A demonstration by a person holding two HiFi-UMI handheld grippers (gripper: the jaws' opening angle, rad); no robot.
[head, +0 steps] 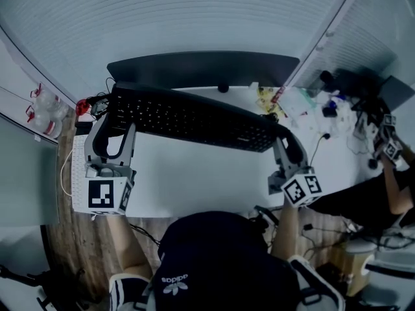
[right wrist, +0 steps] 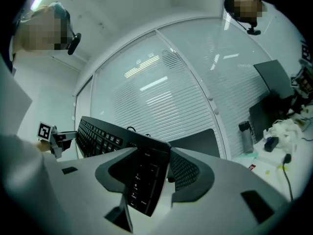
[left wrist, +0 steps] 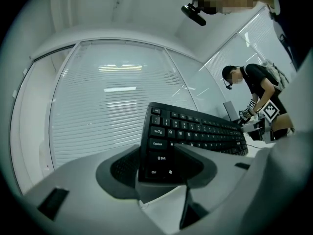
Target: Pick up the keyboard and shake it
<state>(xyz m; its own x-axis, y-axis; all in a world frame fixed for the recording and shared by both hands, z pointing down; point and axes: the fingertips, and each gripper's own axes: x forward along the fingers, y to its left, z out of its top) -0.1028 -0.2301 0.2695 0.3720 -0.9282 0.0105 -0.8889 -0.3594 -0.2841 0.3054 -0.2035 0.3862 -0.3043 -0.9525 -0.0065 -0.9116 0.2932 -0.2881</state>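
Head view: black keyboard (head: pixel 194 118) is held over the white desk (head: pixel 194 180), in front of the dark monitor (head: pixel 201 70). It lies slanted across the frame, its left end further from the camera than its right end. Left gripper (head: pixel 115 129) is on the keyboard's left end and right gripper (head: pixel 284 144) is on its right end. Each marker cube sits nearer the camera than its jaws. Clutter and cables cover the desk's right side. A second person (head: pixel 395 173) is at the far right edge.

Left gripper view: left gripper (left wrist: pixel 161 168) has its jaws clamped on the keyboard's (left wrist: pixel 195 131) short left end, with the Ctrl, Shift and Caps Lock keys between the pads. The rest of the keyboard runs away to the right, keys facing the camera, seen against window blinds (left wrist: pixel 112 111). The second person (left wrist: pixel 259 92) stands beyond its far end.

Right gripper view: right gripper (right wrist: pixel 149 180) has its jaws wide and pressed on the keyboard's (right wrist: pixel 102 136) right end, which stands edge-on between the pads. The left gripper (right wrist: pixel 51 136) shows at the far end. The monitor (right wrist: pixel 195 143) is just behind the jaws.
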